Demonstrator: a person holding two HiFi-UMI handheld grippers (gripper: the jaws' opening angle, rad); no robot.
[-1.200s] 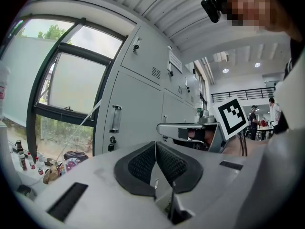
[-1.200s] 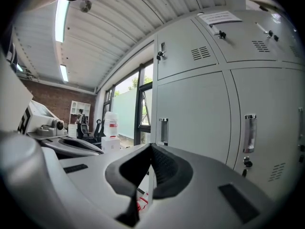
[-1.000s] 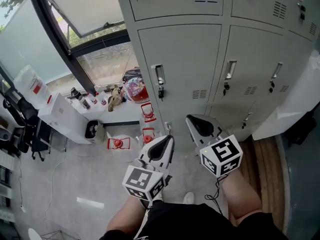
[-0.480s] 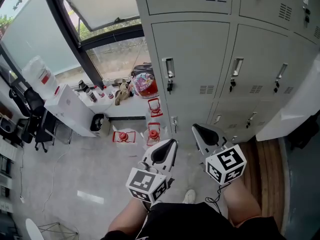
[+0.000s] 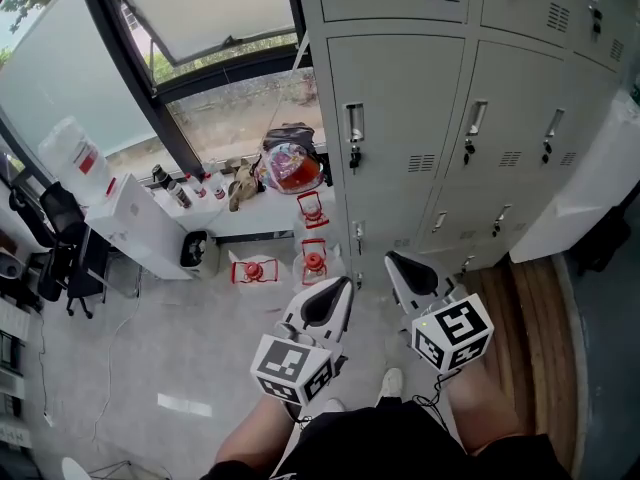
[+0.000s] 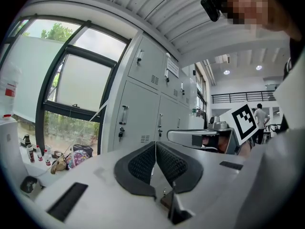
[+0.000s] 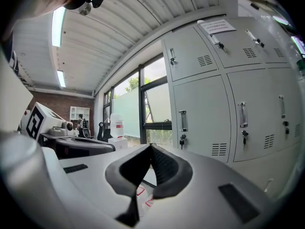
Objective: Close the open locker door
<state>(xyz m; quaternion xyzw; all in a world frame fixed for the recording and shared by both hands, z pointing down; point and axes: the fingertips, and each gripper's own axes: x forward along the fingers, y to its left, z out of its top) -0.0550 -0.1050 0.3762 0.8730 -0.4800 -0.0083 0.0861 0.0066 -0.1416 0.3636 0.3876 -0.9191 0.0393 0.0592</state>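
A: How far along is the closing?

B: Not begun, as I read it. The tall bank of pale grey metal lockers [image 5: 400,118] fills the far side, and every door that faces us there sits flush with its neighbours.

A: So where is the one to shut?

B: At the far right edge a wide, pale grey flat panel [image 5: 590,183] juts out at an angle toward the near side. I take that for the open locker door, though its hinge lies outside the head view, so I can't be sure.

A: And the tools?

B: Both hang on the near side, over the grey floor, pointing at the lockers. The white right tool with black ribbed pads [image 5: 400,265] is the closer one to the panel, yet well apart from it. The matching left tool [image 5: 335,293] sits just to its left, facing the left-most column.

A: Are they holding anything?

B: No. Each has its pads pressed together with nothing between them.

A: What is left, then?

B: All of it, I'd say: reaching the panel on the right, meeting it with a tool, and swinging it flush with the row.
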